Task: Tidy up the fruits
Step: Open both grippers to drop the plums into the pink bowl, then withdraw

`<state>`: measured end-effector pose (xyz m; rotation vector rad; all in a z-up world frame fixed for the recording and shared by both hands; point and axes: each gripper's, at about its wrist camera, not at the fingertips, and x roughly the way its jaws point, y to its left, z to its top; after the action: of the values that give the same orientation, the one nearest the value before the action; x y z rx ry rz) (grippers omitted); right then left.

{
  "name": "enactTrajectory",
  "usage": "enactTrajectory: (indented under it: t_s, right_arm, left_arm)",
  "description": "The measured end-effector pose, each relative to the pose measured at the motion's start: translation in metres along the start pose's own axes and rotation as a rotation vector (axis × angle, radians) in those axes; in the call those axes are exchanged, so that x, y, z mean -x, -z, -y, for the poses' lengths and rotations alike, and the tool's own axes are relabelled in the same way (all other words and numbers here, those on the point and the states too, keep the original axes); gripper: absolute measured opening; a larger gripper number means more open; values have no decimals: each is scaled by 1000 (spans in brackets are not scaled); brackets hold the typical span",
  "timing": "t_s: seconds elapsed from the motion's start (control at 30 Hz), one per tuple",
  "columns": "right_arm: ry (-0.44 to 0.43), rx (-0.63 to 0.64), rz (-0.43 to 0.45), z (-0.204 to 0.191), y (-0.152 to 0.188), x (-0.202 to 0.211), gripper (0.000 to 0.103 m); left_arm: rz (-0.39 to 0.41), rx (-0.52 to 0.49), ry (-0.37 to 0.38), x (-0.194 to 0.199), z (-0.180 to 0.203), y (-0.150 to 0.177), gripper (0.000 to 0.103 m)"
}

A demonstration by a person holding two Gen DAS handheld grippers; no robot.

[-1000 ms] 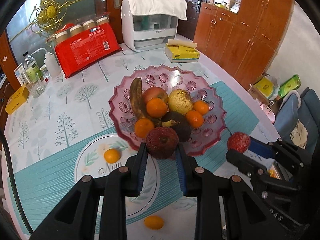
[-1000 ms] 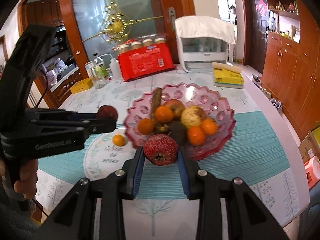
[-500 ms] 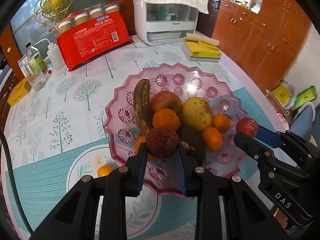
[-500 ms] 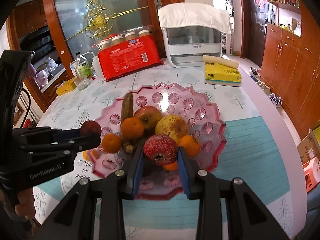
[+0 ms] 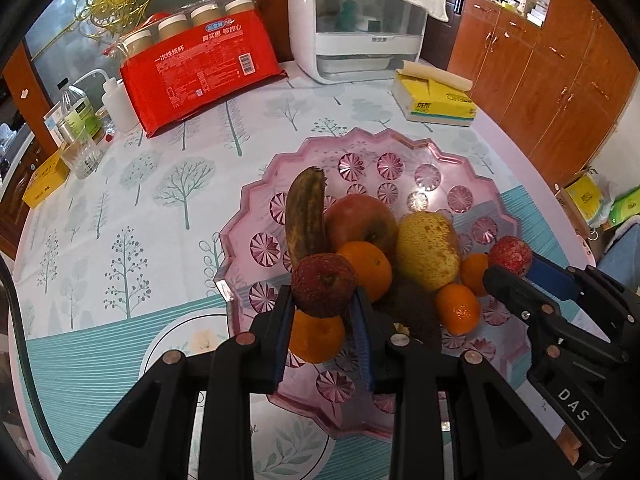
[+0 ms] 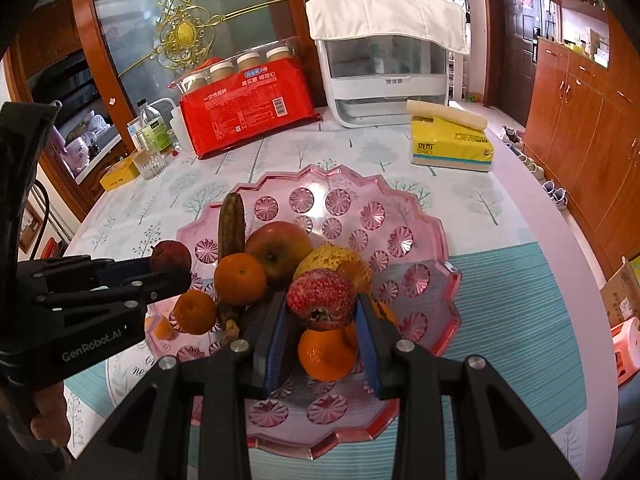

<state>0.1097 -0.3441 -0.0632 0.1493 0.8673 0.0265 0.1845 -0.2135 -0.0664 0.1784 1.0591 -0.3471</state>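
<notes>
A pink glass fruit plate (image 5: 400, 152) (image 6: 424, 224) holds a brown banana (image 5: 304, 208), an apple (image 5: 360, 220), a yellow pear (image 5: 426, 248) and several oranges (image 5: 368, 268). My left gripper (image 5: 323, 312) is shut on a dark red lychee (image 5: 322, 284) and holds it above the plate's near left part. My right gripper (image 6: 322, 320) is shut on a bright red lychee (image 6: 320, 298) above the plate's near right part; it also shows in the left wrist view (image 5: 510, 254). The left gripper shows in the right wrist view (image 6: 168, 268).
A red pack of paper cups (image 5: 200, 68), a white appliance (image 5: 360, 32) and a yellow tissue pack (image 5: 436, 100) stand at the table's far side. Bottles and a glass (image 5: 84, 152) stand at the left. A small orange (image 6: 162, 328) lies left of the plate.
Both grippers have moved forward with their lychees, from the table in front of the plate to above the fruit pile.
</notes>
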Motion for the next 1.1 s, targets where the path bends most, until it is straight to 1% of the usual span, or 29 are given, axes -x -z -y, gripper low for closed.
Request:
enactTrajectory:
  t_s: [0.07, 0.1, 0.13, 0.17, 0.2, 0.23, 0.3, 0.43, 0.5, 0.73, 1.1]
  right_arm:
    - [-8, -5, -2, 1, -1, -1, 34]
    - [-14, -6, -6, 2, -2, -2, 34]
    - [-18, -8, -10, 2, -2, -3, 34]
    - [-24, -11, -14, 3, -2, -4, 34]
    - [-28, -14, -17, 3, -2, -5, 34]
    - [-31, -16, -21, 4, -2, -6, 36]
    - [-29, -21, -23, 4, -2, -7, 40]
    - [-32, -18, -4, 4, -2, -4, 47]
    - [-30, -12, 1, 3, -3, -2, 47]
    - [-35, -5, 2, 0, -2, 1, 48]
    - [-33, 9, 15, -8, 2, 11, 48]
  left_arm:
    - [-5, 3, -11, -2, -1, 0, 32]
    - [-3, 4, -19, -2, -1, 0, 40]
    - [0, 4, -25, -2, -1, 0, 52]
    - [5, 5, -31, -1, -1, 0, 59]
    - [13, 6, -38, 1, -1, 0, 68]
    - [23, 6, -46, 3, -1, 0, 74]
    - [34, 5, -58, 5, -1, 0, 79]
    - [32, 7, -70, 6, -2, 1, 81]
    - [31, 15, -72, 6, -3, 2, 81]
    - [32, 37, -79, 10, -9, 7, 85]
    - [32, 66, -66, 22, -15, 15, 88]
